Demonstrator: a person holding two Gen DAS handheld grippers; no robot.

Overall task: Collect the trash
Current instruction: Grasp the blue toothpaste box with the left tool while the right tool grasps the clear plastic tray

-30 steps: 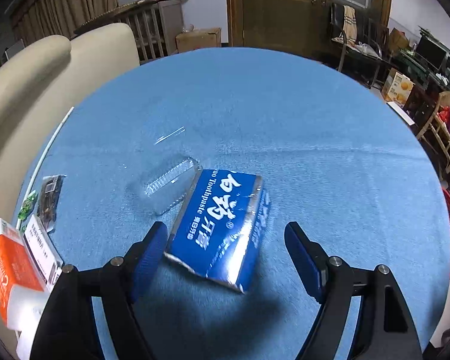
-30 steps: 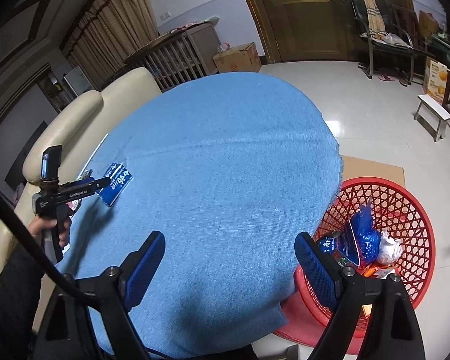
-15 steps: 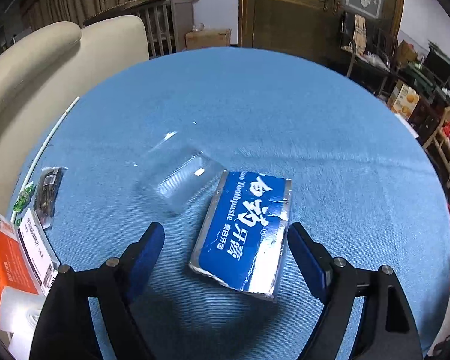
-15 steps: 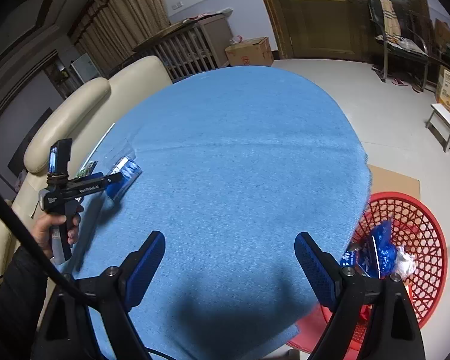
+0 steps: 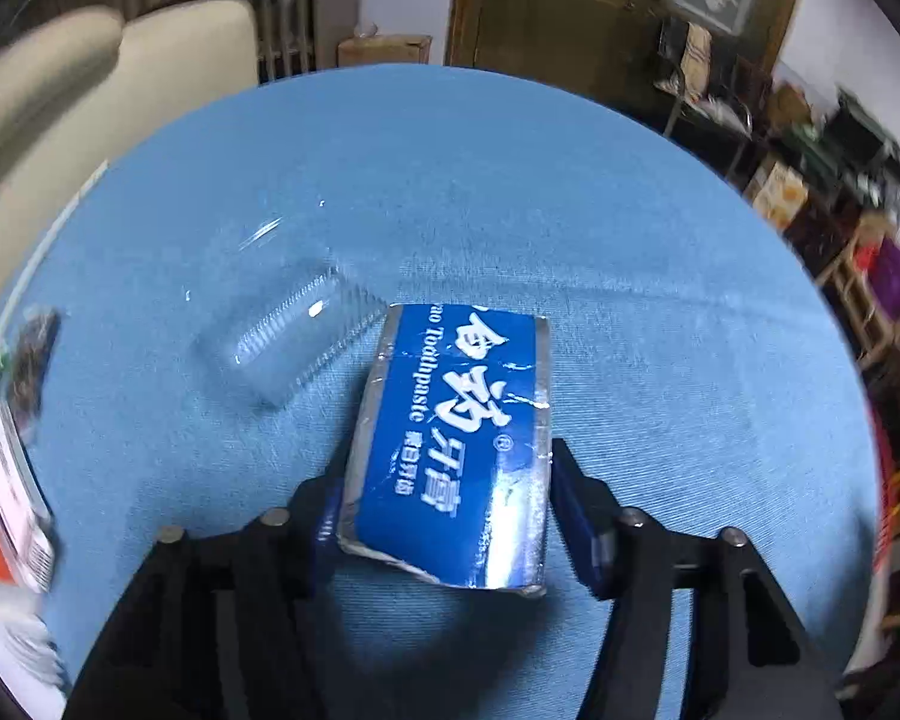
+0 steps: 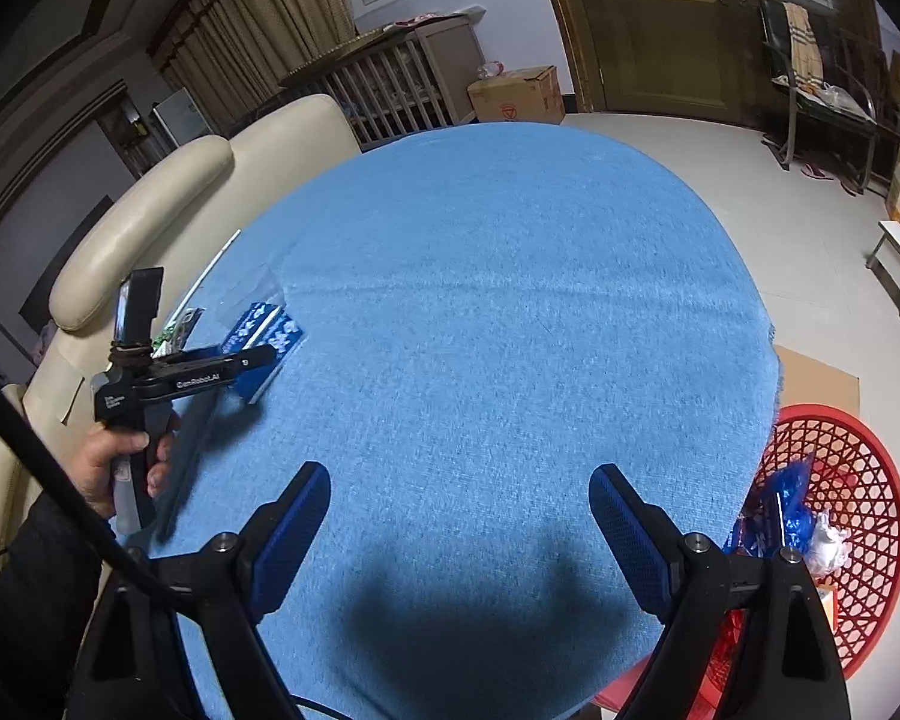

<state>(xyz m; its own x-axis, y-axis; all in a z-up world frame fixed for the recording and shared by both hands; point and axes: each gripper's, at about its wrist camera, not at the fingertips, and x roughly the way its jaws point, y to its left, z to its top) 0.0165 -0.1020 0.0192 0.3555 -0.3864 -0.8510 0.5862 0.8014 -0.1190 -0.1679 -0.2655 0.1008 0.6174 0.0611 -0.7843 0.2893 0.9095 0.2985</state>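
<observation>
Cloth (image 6: 510, 330), blue and slightly creased, covers the round table and fills mid-frame, with a cream sofa (image 6: 168, 210) at upper left and a wooden door (image 6: 678, 30) at the top. The left gripper (image 5: 444, 486) has just been closing, jaws pressing the toothpaste box (image 5: 456, 426) low in the frame beside a clear plastic tray (image 5: 288, 336). The right gripper (image 6: 459, 516) hangs wide open, empty; the red basket (image 6: 858, 516) sits lower right.

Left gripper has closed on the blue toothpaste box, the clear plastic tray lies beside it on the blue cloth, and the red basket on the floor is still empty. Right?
Not quite. The red basket is not empty: the right wrist view shows blue and white trash in it. The rest holds: the left gripper's jaws have just been closing onto the blue toothpaste box, with the clear plastic tray beside it on the blue cloth.
</observation>
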